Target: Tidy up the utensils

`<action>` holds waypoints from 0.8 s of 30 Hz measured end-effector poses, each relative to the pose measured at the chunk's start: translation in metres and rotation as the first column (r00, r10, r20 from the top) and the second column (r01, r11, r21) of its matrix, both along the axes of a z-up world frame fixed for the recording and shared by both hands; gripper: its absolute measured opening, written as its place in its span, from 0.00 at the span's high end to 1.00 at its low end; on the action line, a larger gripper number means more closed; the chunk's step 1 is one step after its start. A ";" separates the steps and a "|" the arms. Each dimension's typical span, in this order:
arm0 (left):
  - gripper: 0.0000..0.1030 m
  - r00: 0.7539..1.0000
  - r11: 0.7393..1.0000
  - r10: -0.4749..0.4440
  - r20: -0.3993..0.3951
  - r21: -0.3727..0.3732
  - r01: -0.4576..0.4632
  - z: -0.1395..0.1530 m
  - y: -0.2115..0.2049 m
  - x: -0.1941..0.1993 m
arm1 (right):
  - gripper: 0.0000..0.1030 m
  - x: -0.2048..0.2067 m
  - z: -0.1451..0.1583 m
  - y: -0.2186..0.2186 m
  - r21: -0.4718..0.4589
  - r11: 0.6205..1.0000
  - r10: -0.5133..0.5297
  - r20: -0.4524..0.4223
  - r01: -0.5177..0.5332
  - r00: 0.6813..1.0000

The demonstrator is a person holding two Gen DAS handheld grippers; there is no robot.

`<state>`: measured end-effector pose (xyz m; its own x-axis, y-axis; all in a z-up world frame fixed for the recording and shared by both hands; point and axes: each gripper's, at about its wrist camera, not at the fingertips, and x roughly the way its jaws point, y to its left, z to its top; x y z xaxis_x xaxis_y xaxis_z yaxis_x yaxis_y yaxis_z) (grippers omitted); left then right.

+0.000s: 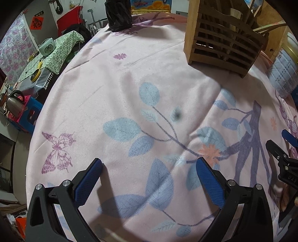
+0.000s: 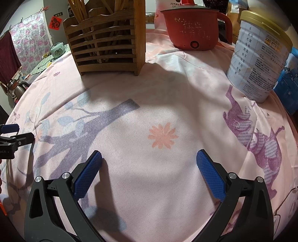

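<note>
Both grippers hang over the pink printed cloth on the worktop (image 2: 167, 78) with nothing between their blue pads. The left gripper (image 1: 149, 167) has its jaws spread wide, and so does the right gripper (image 2: 149, 158).

The task's thing, a slatted wooden utensil holder (image 2: 108, 41), stands at the upper left of the right wrist view and at the upper right of the left wrist view. Wooden sticks, chopsticks (image 2: 78, 9) by the look of them, stand upright in it. No loose utensil lies on the cloth in either view, so the sorting looks done or close to it.

If a piece does remain out of view, the sound way is to pinch it near its middle, lift it clear of the cloth's folds, tip it upright over the holder's open top and let it go only when its end is well inside a compartment.

Counted: one utensil holder, two grippers, one red electric pot (image 2: 193, 28), one tall printed tin (image 2: 258, 55), one dark cylinder (image 1: 118, 14) at the top of the left wrist view. The chopsticks are several, and overlap too much to count.
</note>
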<state>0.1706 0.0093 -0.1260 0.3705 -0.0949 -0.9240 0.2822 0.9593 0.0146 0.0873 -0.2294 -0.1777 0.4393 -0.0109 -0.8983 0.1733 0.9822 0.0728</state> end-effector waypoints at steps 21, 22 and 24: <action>0.04 0.997 1.000 0.002 0.083 -0.023 0.000 -0.002 0.004 -0.011 | 0.05 -0.024 0.004 0.008 -0.015 0.997 -0.080 0.012 0.080 0.997; 0.04 0.997 1.000 0.001 0.072 -0.019 0.000 -0.002 0.004 -0.010 | 0.05 -0.025 0.004 0.008 -0.014 0.997 -0.077 0.012 0.077 0.997; 0.04 0.999 1.000 -0.004 0.054 -0.012 0.004 -0.001 0.004 -0.012 | 0.05 -0.028 0.004 0.008 -0.014 0.997 -0.077 0.010 0.077 0.997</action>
<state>0.1581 0.0136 -0.1270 0.4194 -0.1074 -0.9014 0.2851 0.9583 0.0184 0.0597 -0.2209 -0.1734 0.4451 -0.0582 -0.8936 0.2475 0.9670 0.0603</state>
